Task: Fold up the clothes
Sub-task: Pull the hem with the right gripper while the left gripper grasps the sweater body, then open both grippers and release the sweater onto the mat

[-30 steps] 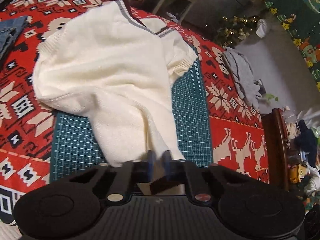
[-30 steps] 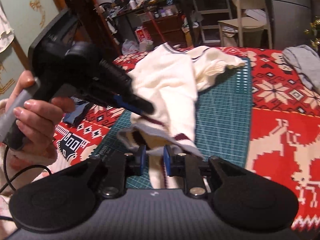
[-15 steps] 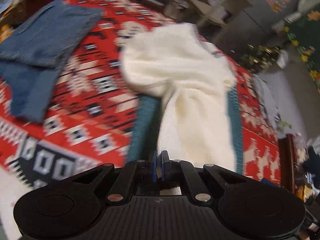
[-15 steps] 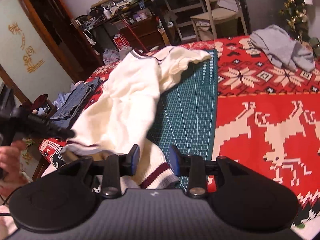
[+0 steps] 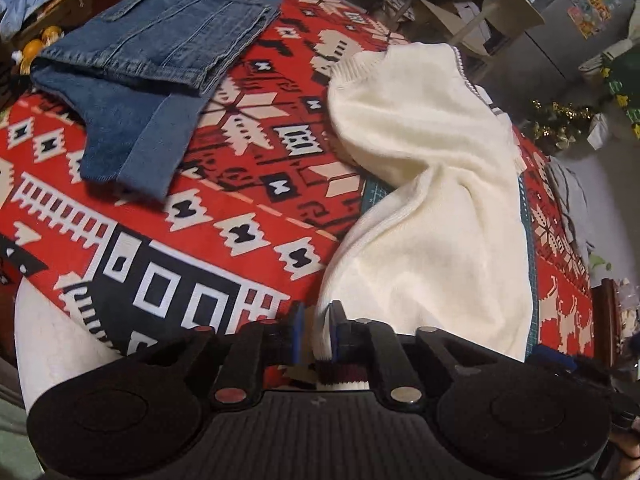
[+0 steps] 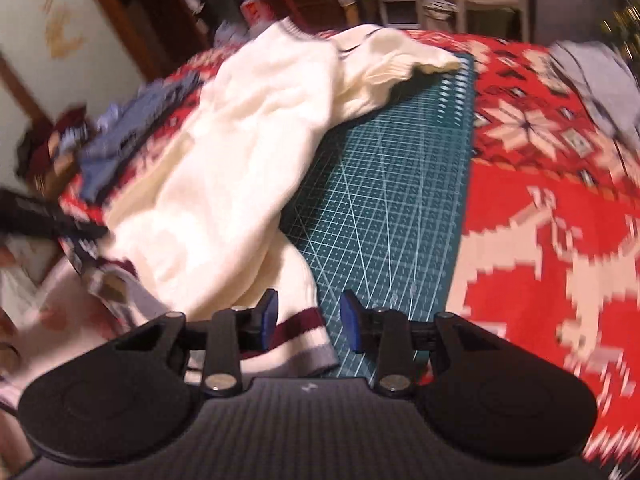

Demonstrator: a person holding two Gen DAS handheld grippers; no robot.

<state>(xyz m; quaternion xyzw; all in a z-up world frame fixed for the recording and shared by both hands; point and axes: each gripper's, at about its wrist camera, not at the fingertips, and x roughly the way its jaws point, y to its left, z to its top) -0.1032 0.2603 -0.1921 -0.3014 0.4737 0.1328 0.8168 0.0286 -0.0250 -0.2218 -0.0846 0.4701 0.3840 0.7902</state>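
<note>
lying half on the green cutting mat (image 6: 384, 208) and half on the red patterned blanket (image 5: 248, 184), the one white sweater (image 5: 432, 208) has its striped hem toward both grippers; the left gripper (image 5: 316, 332) has just been opening with hem between its jaws, the right gripper (image 6: 308, 320) stands apart around the striped hem, likely letting go. one pair of folded jeans (image 5: 152, 64) waits aside.

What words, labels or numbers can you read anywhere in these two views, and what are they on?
No text can be quoted; nothing is legible.
Printed markings along the green cutting mat: too small and blurred.
Gold marks on the wall panel: blurred.
Pictures on the fridge stickers: too small.
</note>
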